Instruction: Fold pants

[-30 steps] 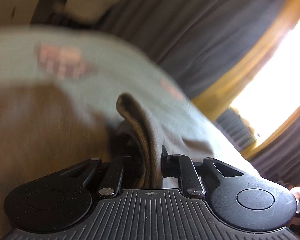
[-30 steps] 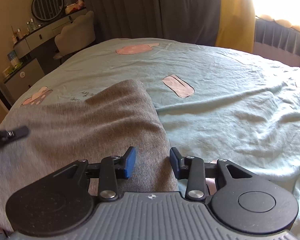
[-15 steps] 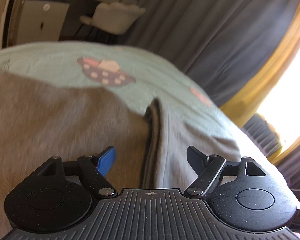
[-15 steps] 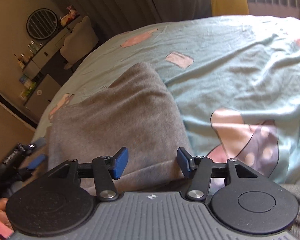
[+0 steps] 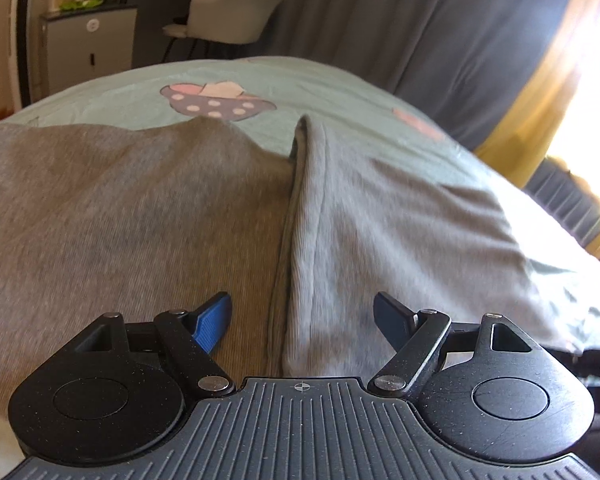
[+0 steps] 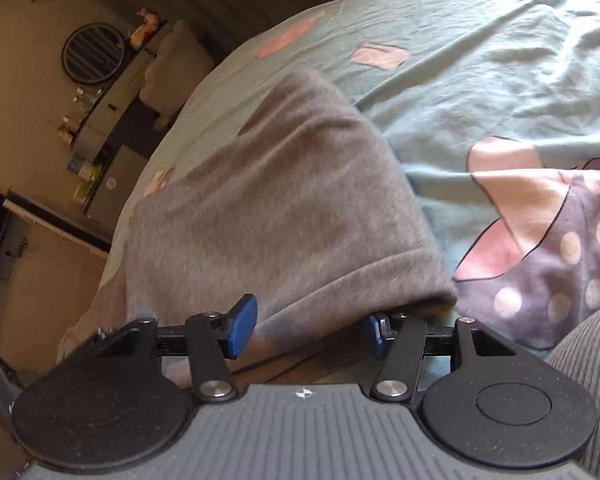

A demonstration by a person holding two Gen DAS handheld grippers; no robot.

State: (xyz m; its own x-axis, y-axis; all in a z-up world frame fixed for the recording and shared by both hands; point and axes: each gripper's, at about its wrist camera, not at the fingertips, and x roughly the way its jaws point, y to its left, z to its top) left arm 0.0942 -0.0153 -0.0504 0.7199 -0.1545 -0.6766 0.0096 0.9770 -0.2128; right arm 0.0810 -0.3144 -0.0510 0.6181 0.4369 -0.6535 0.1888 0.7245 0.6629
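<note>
Since a second ago the left gripper (image 5: 302, 320) has let go of the cuff and now stands wide open above the grey pants (image 5: 148, 208). The right gripper (image 6: 308, 326) is open too, empty, at the folded edge; the pants lie on the bed (image 6: 480, 72).

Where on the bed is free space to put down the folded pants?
Free: the bedsheet beyond and right of the gray pants, toward the curtain. Crowded: the near side, where the pants spread under the left claw and right claw.
</note>
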